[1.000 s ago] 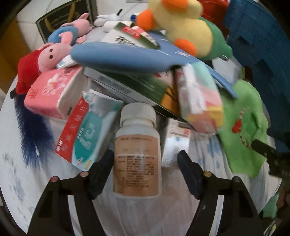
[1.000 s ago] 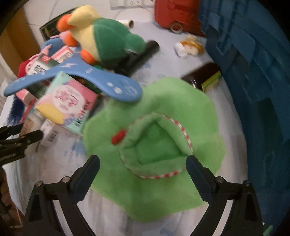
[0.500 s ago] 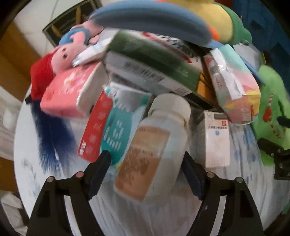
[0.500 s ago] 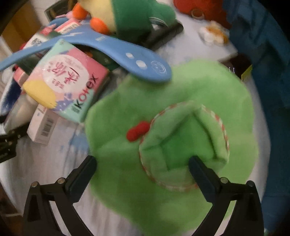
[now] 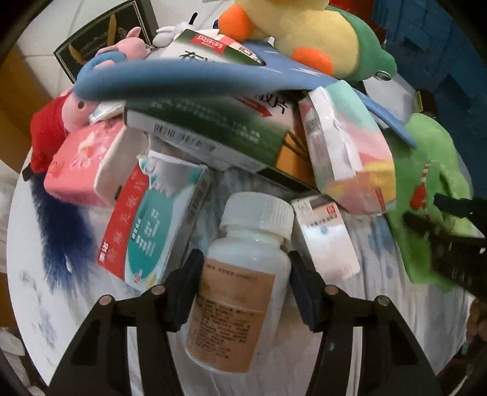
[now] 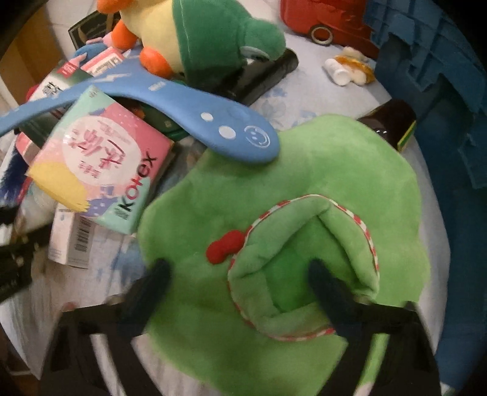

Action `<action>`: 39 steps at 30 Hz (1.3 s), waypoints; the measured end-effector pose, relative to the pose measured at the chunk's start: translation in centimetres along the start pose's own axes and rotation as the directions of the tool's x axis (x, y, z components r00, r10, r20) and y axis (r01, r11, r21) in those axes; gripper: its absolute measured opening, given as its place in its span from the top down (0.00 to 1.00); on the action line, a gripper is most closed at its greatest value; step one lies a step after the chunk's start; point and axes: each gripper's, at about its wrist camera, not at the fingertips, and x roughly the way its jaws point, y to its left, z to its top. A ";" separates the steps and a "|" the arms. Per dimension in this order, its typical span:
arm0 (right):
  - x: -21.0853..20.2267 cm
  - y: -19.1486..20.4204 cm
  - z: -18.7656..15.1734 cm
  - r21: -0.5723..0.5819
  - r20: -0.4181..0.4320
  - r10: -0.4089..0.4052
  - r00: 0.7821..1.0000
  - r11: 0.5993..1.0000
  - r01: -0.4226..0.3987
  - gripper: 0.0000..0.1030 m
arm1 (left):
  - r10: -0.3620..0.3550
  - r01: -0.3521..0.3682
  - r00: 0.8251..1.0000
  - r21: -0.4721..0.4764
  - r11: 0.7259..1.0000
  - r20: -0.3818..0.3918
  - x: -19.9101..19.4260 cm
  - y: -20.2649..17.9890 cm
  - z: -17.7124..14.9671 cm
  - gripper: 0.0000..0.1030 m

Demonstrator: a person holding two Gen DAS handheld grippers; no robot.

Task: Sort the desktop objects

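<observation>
My left gripper (image 5: 245, 283) is shut on a white pill bottle (image 5: 243, 280) with a brown label, held tilted in front of the pile. My right gripper (image 6: 240, 280) is open over a green plush hat (image 6: 304, 189); its left finger is on the brim and its right finger is inside the hat's pocket with the red-white trim. The hat also shows at the right in the left wrist view (image 5: 426, 189). The pile holds a red-teal medicine box (image 5: 152, 225), a pink tissue pack (image 5: 82, 161), a Kotex pack (image 6: 100, 161) and a small white box (image 5: 325, 237).
A blue curved band (image 6: 170, 100) and a yellow-green duck plush (image 6: 197, 33) lie on top of the pile. A pink pig plush (image 5: 73, 106) is at the left. A blue crate (image 6: 441, 76) stands at the right, a red bag (image 6: 325, 18) at the back, a dark bottle (image 6: 392, 125) beside the hat.
My left gripper has closed on the pill bottle and tilted it. My right gripper has moved down onto the green hat, one finger now inside its pocket.
</observation>
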 end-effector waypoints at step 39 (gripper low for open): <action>-20.0 -1.8 3.3 -0.017 0.519 0.087 0.850 0.996 -0.092 0.97 | -0.084 0.067 0.918 0.059 0.996 0.386 -15.5 -7.6 2.9 0.50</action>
